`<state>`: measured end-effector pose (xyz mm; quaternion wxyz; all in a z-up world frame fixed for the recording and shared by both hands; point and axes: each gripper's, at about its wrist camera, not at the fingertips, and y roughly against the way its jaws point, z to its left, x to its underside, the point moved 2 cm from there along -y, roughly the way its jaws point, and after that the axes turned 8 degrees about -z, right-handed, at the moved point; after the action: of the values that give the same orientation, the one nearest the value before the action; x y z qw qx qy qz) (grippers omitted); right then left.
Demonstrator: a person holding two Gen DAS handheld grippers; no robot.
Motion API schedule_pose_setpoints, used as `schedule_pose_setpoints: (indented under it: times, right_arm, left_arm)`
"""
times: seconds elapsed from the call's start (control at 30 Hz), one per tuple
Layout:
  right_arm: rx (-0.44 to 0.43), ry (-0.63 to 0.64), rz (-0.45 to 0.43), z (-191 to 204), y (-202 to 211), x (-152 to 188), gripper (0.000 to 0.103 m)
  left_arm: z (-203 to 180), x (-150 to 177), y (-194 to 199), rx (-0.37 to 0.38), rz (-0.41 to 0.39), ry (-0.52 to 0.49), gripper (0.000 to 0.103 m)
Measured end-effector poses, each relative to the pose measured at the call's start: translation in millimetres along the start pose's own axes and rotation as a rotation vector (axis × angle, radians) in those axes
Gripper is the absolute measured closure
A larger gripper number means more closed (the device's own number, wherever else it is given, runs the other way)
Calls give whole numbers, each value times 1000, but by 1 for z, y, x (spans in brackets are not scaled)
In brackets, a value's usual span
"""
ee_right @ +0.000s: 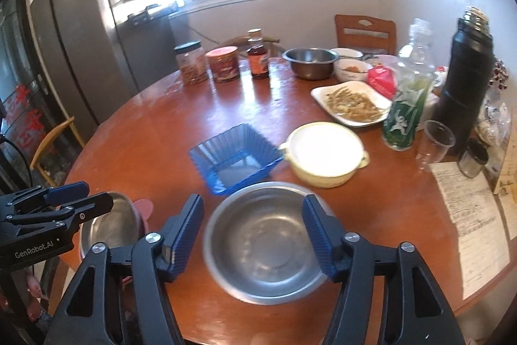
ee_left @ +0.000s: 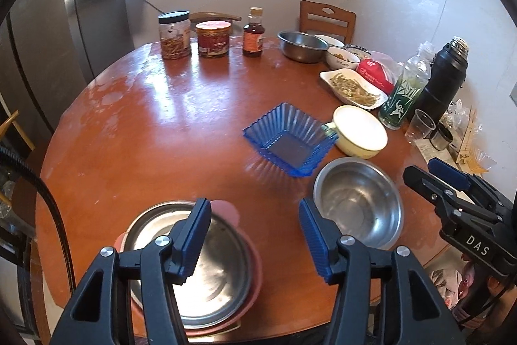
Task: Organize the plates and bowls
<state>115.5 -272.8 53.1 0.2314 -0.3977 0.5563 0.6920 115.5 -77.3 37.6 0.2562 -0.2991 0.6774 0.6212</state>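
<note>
On the round wooden table [ee_left: 161, 131], a steel bowl [ee_left: 206, 280] sits nested in a pink bowl [ee_left: 255, 267] at the near edge. My left gripper [ee_left: 253, 209] hovers just right of it, open, with only bare table between the fingers. A second steel bowl [ee_right: 265, 244] lies empty below my right gripper [ee_right: 253, 212], which is open; its pads stand on either side above the rim and do not touch it. Further in are a blue ribbed square dish [ee_right: 236, 157] and a cream bowl with small handles [ee_right: 323, 151]. The left gripper [ee_right: 87, 193] appears at the left edge of the right wrist view.
At the far side stand two jars [ee_left: 174, 34], a sauce bottle [ee_left: 252, 34], another steel bowl [ee_left: 302, 46] and white bowls of food. On the right are a plate of dried fish [ee_right: 352, 102], a green bottle [ee_right: 404, 115], a black flask [ee_right: 465, 80], a plastic cup and papers [ee_right: 475, 215]. Chairs and a fridge surround the table.
</note>
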Motion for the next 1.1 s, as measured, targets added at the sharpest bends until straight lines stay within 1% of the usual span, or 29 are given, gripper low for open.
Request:
schedule_pose_setpoints:
  times: [0.17, 0.27, 0.37, 0.47, 0.73, 0.9, 0.97, 1.0, 1.07, 1.1]
  right_arm:
    - [42, -32, 15, -30, -3, 2, 36]
    - [68, -58, 44, -48, -10, 8, 36]
    - [75, -76, 73, -62, -18, 15, 36]
    - [75, -89, 109, -72, -27, 24, 36]
    - [45, -94, 175, -83, -49, 40, 36]
    - [12, -106, 220, -85, -63, 49, 49]
    - [5, -109, 230, -86, -67, 52, 57]
    - [-1, -113, 237, -86, -69, 54, 58]
    - [-11, -111, 242, -86, -72, 55, 67]
    - [-19, -112, 243, -85, -72, 56, 69]
  left_arm:
    - [-16, -2, -15, 25, 22, -7, 47]
    - [-24, -1, -28, 35, 41, -7, 47]
    - [-32, 0, -40, 42, 62, -3, 47]
    - [-40, 2, -53, 48, 86, -2, 47]
    - [-54, 10, -83, 53, 144, 2, 47]
    - [-59, 17, -100, 61, 181, 11, 47]
    - [-61, 19, -107, 61, 197, 10, 47]
    - [-62, 20, -109, 64, 202, 12, 47]
    - [-63, 22, -114, 71, 212, 14, 47]
    - [-63, 22, -116, 76, 215, 16, 47]
